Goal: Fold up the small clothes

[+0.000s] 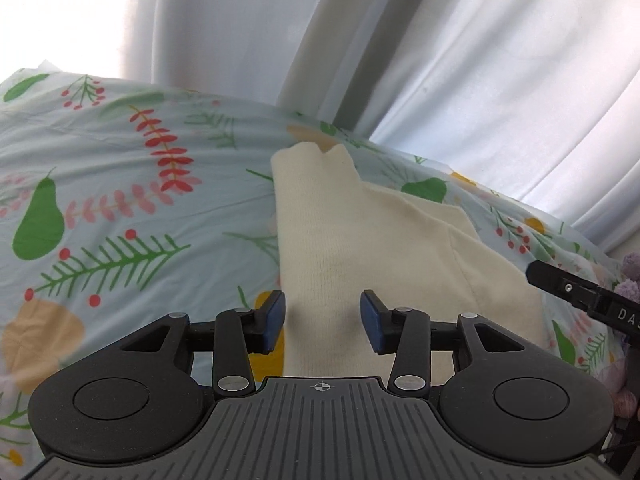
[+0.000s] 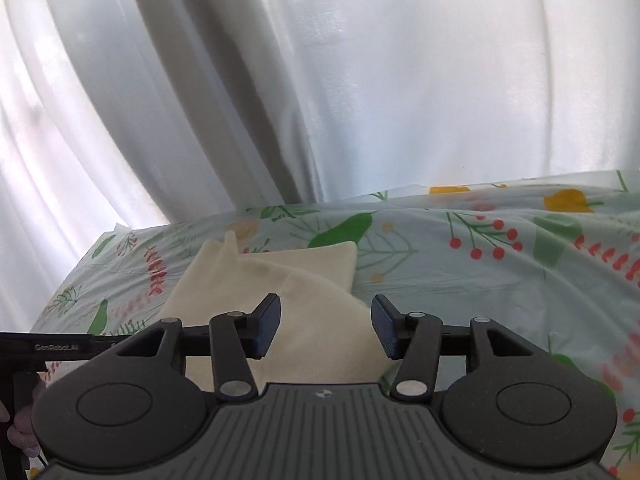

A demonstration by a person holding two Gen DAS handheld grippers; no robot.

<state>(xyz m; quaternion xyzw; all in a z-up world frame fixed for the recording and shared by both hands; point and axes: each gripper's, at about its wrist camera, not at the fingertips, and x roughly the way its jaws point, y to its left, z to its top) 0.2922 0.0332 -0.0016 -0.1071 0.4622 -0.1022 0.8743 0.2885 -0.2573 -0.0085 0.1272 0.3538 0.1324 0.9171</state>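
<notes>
A cream top (image 1: 360, 240) is seen in the middle of the frame, lying on the flowered bed sheet (image 1: 100, 200), with some parts already folded over. More folding seems left. The left claw (image 1: 323, 322) and right claw (image 2: 325, 326) are held apart, gripping nothing.

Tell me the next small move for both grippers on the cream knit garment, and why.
Probably lower both and pinch the near edge: the left gripper and right gripper are open and hold nothing, over the cream knit garment lying on the floral printed sheet.
</notes>
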